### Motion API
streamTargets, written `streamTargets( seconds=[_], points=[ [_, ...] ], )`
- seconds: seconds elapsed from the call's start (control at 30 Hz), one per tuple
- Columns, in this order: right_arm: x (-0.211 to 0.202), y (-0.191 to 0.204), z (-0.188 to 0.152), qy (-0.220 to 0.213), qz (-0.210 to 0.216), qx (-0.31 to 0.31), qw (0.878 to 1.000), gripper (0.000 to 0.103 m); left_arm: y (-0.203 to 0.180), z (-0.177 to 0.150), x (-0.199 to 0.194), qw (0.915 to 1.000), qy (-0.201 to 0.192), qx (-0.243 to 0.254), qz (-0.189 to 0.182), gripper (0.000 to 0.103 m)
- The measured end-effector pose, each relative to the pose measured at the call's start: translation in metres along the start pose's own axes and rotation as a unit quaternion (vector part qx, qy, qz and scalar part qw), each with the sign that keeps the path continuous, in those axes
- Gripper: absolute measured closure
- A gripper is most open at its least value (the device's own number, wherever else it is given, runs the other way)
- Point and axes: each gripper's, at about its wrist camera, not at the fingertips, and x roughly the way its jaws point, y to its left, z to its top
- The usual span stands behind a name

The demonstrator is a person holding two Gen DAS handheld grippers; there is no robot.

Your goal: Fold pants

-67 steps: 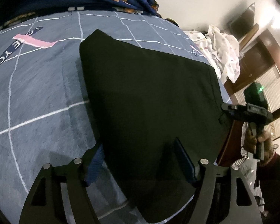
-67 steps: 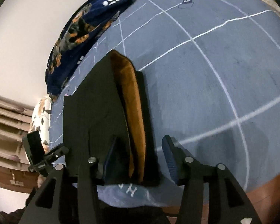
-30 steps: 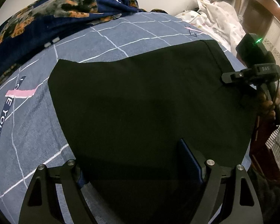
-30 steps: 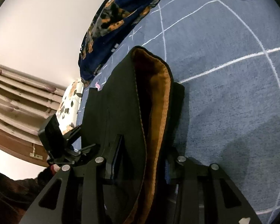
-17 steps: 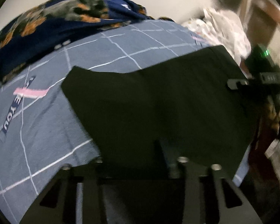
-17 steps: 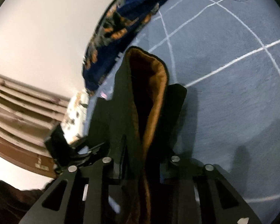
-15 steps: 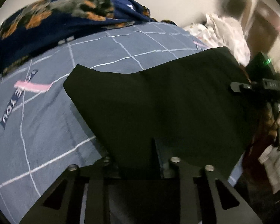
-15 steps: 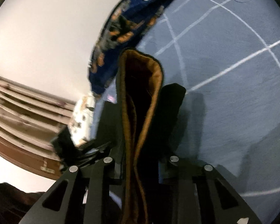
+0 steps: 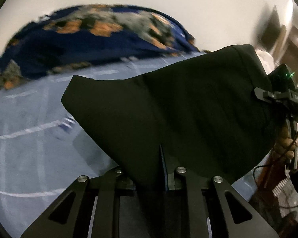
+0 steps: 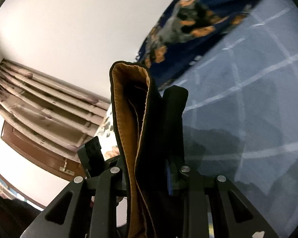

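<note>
The black pants [image 9: 178,109] are held above the blue bedsheet [image 9: 29,142], which is marked with white grid lines. In the left wrist view, the left gripper [image 9: 163,170] is closed on the near edge of the garment, the fabric being pinched between its two fingers, and the cloth is spread forward and to the right as a broad dark panel. At the right edge of that view, the right gripper [image 9: 258,93] is seen clamped on the far side of the pants, with the right hand [image 9: 290,146] wrapped around its handle. In the right wrist view, the pants [image 10: 147,138] are seen edge-on, and the tan lining [image 10: 125,119] is exposed along the folded waistband, which stands upright between the closed fingers. The left gripper's body [image 10: 91,154] is visible just left of the fabric in that view. A dark blue patterned blanket [image 9: 79,39] is bunched along the far side of the bed against a plain white wall [image 10: 69,19]. Brown slatted woodwork [image 10: 39,103] is visible at the left of the right wrist view. Both views are partly blurred.
</note>
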Motion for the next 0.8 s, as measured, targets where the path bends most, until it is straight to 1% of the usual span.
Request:
streamTargets(
  seconds=[0.13,0.2,0.27,0.37,0.47,0.5,0.57,0.6,0.63,0.67,0.7,0.73,0.77,0.8],
  points=[
    [0.049,0.006,0.033,0.001,0.020,-0.007,1.000,0.079,0.045,0.030,-0.007,0.9989,-0.019,-0.005,0.042,0.084],
    [0.073,0.003,0.050,0.000,0.027,-0.005,1.000,0.079,0.067,0.040,-0.005,0.9980,-0.026,-0.014,0.055,0.084],
    [0.102,-0.005,0.067,0.000,0.032,0.001,0.999,0.079,0.092,0.052,0.002,0.9966,-0.034,-0.027,0.071,0.084],
    [0.135,-0.020,0.085,-0.002,0.032,0.014,0.999,0.079,0.124,0.065,0.019,0.9938,-0.039,-0.027,0.100,0.084],
    [0.164,-0.042,0.096,-0.002,0.010,0.023,1.000,0.080,0.154,0.069,0.042,0.9921,-0.028,-0.040,0.115,0.084],
    [0.173,-0.054,0.098,-0.005,0.002,0.039,0.999,0.080,0.163,0.069,0.052,0.9919,-0.022,-0.045,0.117,0.084],
    [0.179,-0.069,0.099,-0.010,-0.016,0.054,0.998,0.080,0.174,0.066,0.067,0.9914,-0.012,-0.049,0.121,0.084],
    [0.178,-0.079,0.097,-0.014,-0.019,0.069,0.997,0.080,0.178,0.064,0.070,0.9915,-0.014,-0.048,0.120,0.080],
    [0.178,-0.085,0.096,-0.016,-0.018,0.077,0.997,0.080,0.182,0.062,0.071,0.9919,-0.024,-0.048,0.116,0.073],
    [0.176,-0.089,0.093,-0.017,-0.023,0.080,0.996,0.080,0.184,0.060,0.070,0.9916,-0.030,-0.048,0.116,0.069],
    [0.175,-0.092,0.091,-0.016,-0.037,0.082,0.996,0.080,0.186,0.058,0.072,0.9909,-0.033,-0.050,0.121,0.053],
    [0.174,-0.097,0.088,-0.014,-0.049,0.085,0.995,0.080,0.190,0.056,0.074,0.9888,-0.034,-0.055,0.135,0.033],
    [0.173,-0.100,0.085,-0.016,-0.050,0.088,0.995,0.083,0.194,0.054,0.075,0.9861,-0.040,-0.063,0.149,0.026],
    [0.173,-0.100,0.085,-0.019,-0.048,0.085,0.995,0.083,0.198,0.050,0.075,0.9853,-0.047,-0.072,0.147,0.020]
  ],
)
